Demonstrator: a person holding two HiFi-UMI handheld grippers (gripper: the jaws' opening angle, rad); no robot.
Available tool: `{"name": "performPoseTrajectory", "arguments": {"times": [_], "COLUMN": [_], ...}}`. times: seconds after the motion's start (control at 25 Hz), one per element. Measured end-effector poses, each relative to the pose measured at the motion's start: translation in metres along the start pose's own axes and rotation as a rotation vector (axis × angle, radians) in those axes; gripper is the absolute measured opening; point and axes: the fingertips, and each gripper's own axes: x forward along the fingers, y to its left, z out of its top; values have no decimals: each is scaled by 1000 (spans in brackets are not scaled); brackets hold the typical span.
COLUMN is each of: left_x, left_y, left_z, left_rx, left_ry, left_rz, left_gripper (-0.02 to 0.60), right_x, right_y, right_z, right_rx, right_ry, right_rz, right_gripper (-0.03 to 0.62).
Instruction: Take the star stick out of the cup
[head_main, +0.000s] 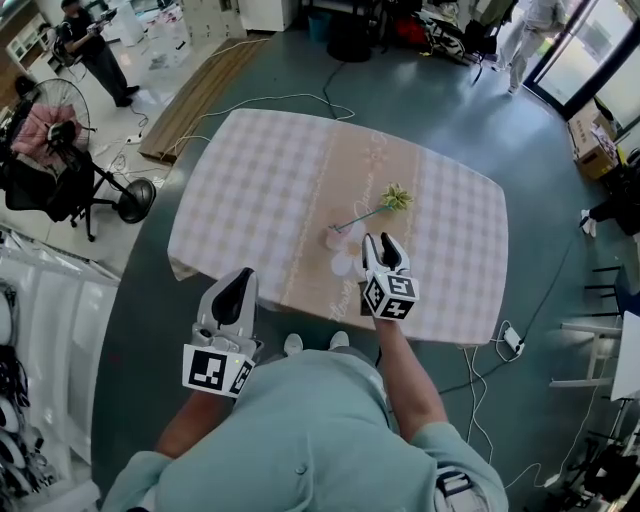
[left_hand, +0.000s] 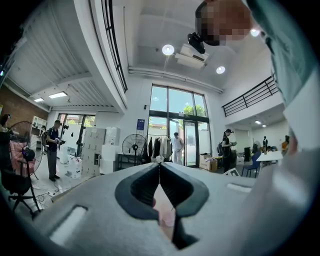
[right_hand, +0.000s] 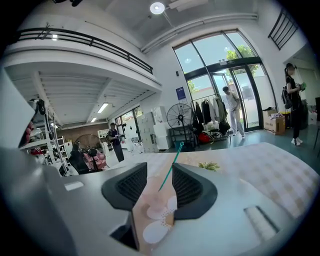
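Head view: the cup (head_main: 337, 238) stands on the table (head_main: 250, 180) just left of frame centre. The star stick (head_main: 362, 217) leans out of it toward the upper right, still in the cup.
Right gripper view: the right gripper (right_hand: 160, 172) has its jaws apart. The green shaft (right_hand: 172, 167) shows in the gap, with neither pad pressing on it, so nothing is gripped yet.
Left gripper: the left gripper (left_hand: 160, 167) has its jaws closed tip to tip on nothing. It sits at the lower left of the head view, back from the table edge.
Unclear: a yellow-green tuft (head_main: 397, 197) sits by the stick's far end. It may be the star, or a separate thing lying on the cloth; I cannot tell.
Risk, missed grip: the shaft is thin and tilted, so jaws closing off its line would likely let it slide out or flick sideways.
Risk, cup knocked: the right gripper is just beside the cup, and a jaw edging further in could nudge it over.
Risk, cup dragged: a pull across the lean, not along it, would lever the stick against the rim. Nothing steadies the cup, so it could tip or lift.
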Motion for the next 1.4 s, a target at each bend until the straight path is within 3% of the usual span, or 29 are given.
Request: {"name": "performPoseTrajectory", "arguments": {"times": [0.64,1.4], "left_x": [-10,-15], "left_y": [2,-1], "left_z": [4,7], "left_rx": [24,45], "left_ry": [7,18], "left_rz": [63,105], "left_gripper": [8,8], "right_x": [44,71], "right_y": [-20,-27], "right_z": [-24,-38], "right_rx": [180,220], "right_ry": [69,117], "right_rz": [0,8], "right_gripper": [109,107]}}
